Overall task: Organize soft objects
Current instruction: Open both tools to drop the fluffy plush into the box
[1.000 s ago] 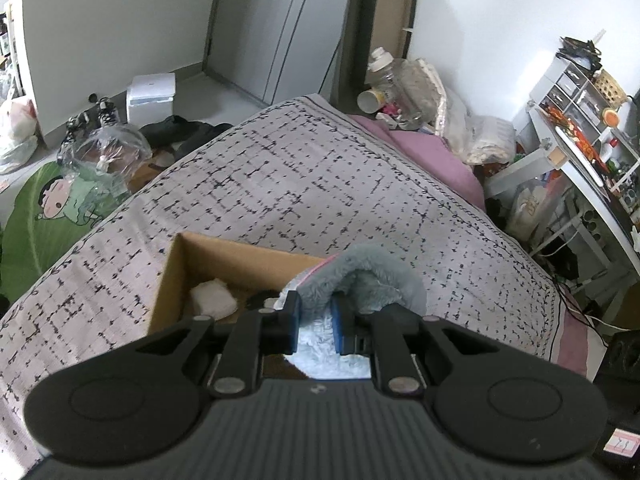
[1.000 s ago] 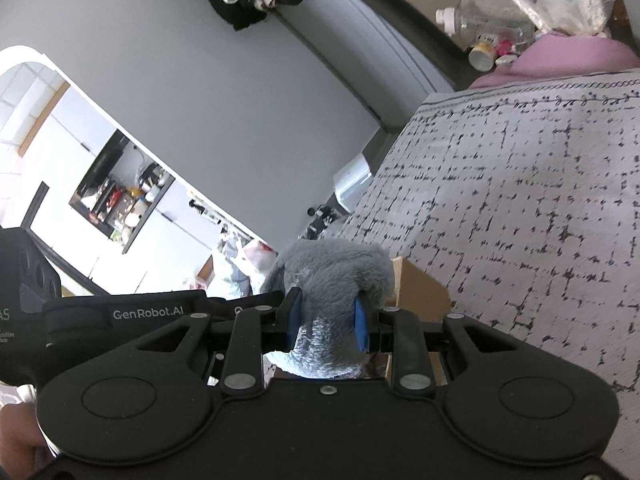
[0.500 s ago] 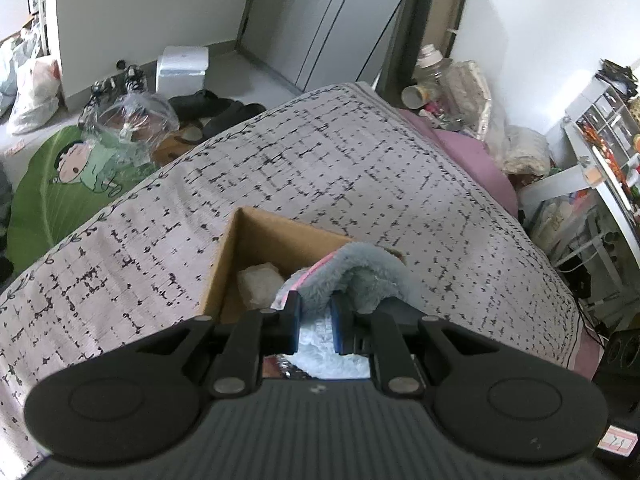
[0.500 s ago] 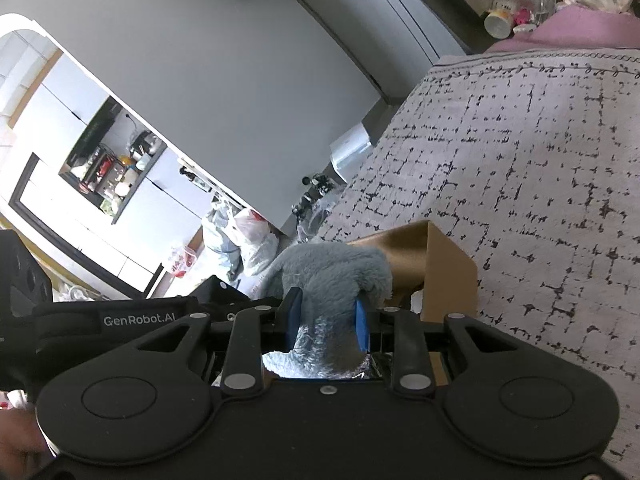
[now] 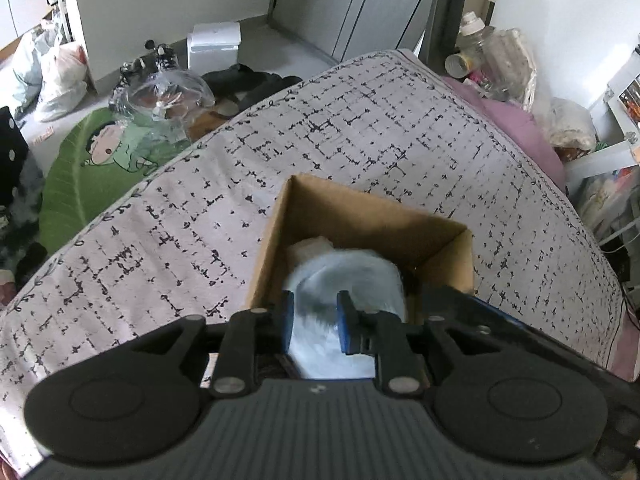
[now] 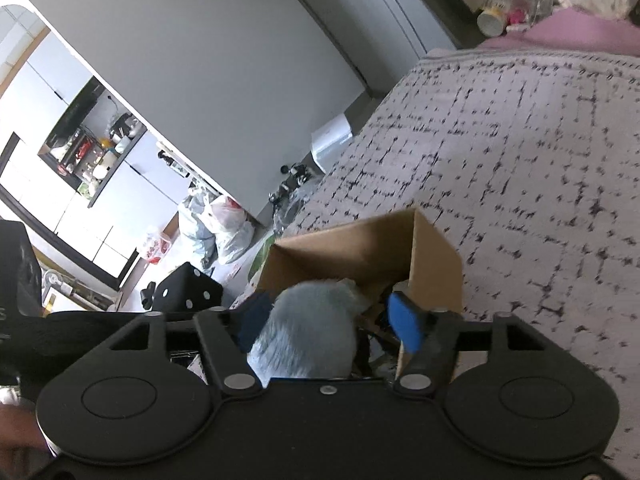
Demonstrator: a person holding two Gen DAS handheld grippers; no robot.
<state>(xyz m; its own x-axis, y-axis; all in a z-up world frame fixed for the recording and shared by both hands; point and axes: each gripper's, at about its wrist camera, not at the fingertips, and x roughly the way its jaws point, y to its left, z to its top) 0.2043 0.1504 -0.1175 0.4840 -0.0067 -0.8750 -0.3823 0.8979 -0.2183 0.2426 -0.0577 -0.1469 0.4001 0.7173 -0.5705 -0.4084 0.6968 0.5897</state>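
A fluffy grey soft toy (image 5: 344,280) hangs over the open cardboard box (image 5: 360,208) on the bed. My left gripper (image 5: 315,322) is shut on the toy's lower part, at the box's near rim. A white soft item (image 5: 310,246) lies inside the box behind the toy. In the right wrist view my right gripper (image 6: 330,322) is open, its blue pads (image 6: 404,318) spread wide apart, and the grey toy (image 6: 308,328) sits loose between them, blurred. The box (image 6: 424,256) stands just beyond it.
The bed has a white cover with black marks (image 5: 360,128). A pink pillow (image 5: 516,128) and jars lie at its far right. Plastic bags (image 5: 164,96), a white box (image 5: 214,44) and a green cushion (image 5: 92,164) are on the floor to the left.
Both grippers have come over the box with the toy. My right gripper has opened and let go of the toy. My left gripper still holds it, lower into the box.
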